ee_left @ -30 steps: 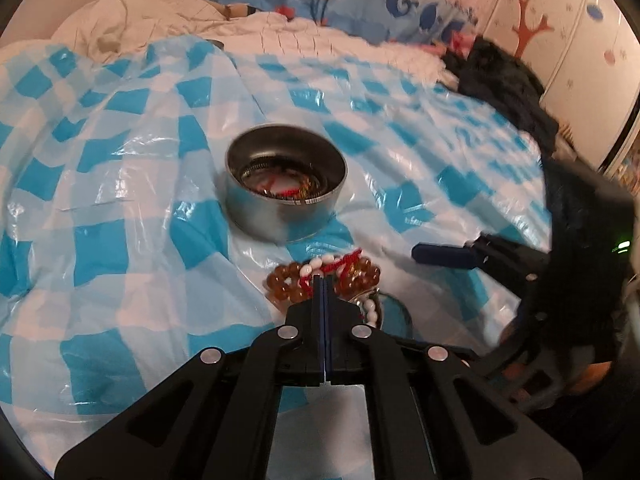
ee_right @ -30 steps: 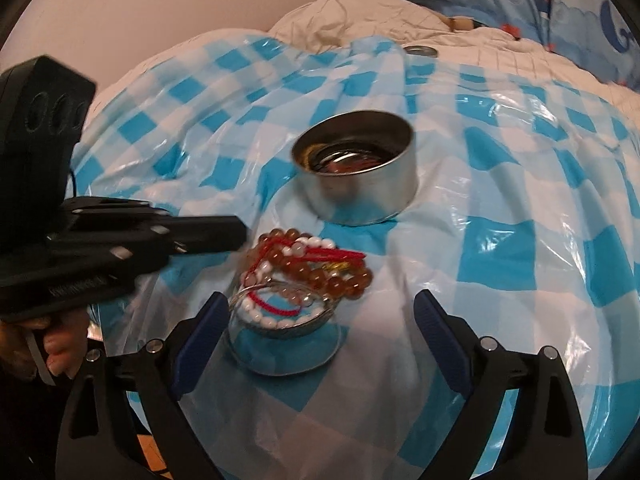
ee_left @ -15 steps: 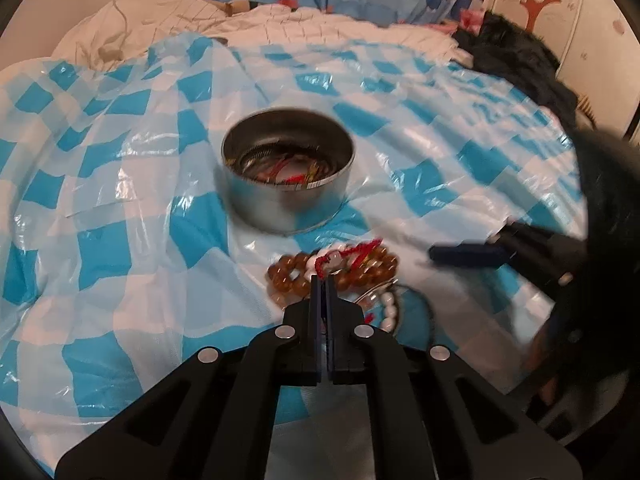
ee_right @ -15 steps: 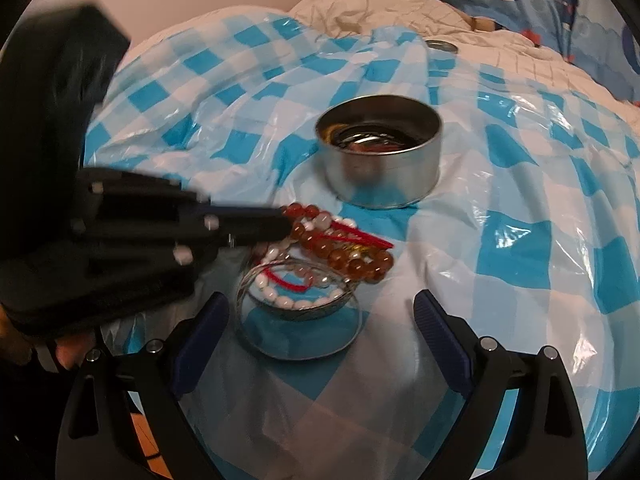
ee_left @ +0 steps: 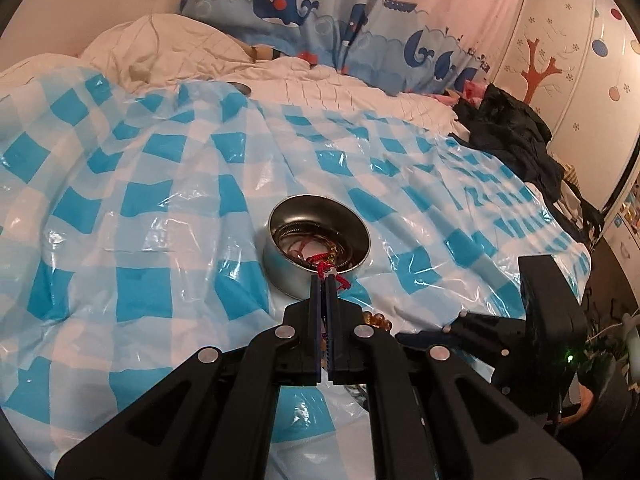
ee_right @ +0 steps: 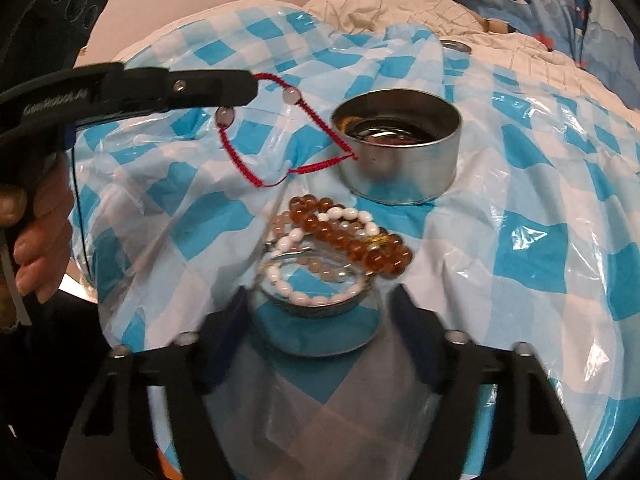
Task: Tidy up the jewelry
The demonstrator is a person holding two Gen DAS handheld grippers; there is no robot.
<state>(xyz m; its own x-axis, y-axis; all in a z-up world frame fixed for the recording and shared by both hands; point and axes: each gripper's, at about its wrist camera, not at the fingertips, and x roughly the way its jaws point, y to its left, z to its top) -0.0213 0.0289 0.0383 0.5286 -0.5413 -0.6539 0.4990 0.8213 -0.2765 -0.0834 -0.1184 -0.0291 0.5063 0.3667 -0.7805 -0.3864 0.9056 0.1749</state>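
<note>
My left gripper (ee_left: 324,276) is shut on a red cord bracelet (ee_right: 280,128) with pale beads and holds it in the air, left of the round metal tin (ee_right: 400,148). The tin (ee_left: 318,242) holds other jewelry. The left gripper also shows in the right wrist view (ee_right: 252,86). On the sheet lie an amber bead bracelet (ee_right: 352,236) and a white bead bracelet (ee_right: 308,264), draped over a clear glass jar (ee_right: 316,320). My right gripper (ee_right: 316,340) is open, with its fingers on either side of the jar.
A blue and white checked plastic sheet (ee_left: 160,200) covers the bed. White bedding (ee_left: 168,44) and a whale-print curtain (ee_left: 320,12) lie behind. Dark clothes (ee_left: 512,136) are piled at the right. A small metal lid (ee_right: 456,45) lies far back.
My left gripper has lifted the red cord bracelet out of the pile, up and towards the tin. My right gripper has moved forward around the glass jar.
</note>
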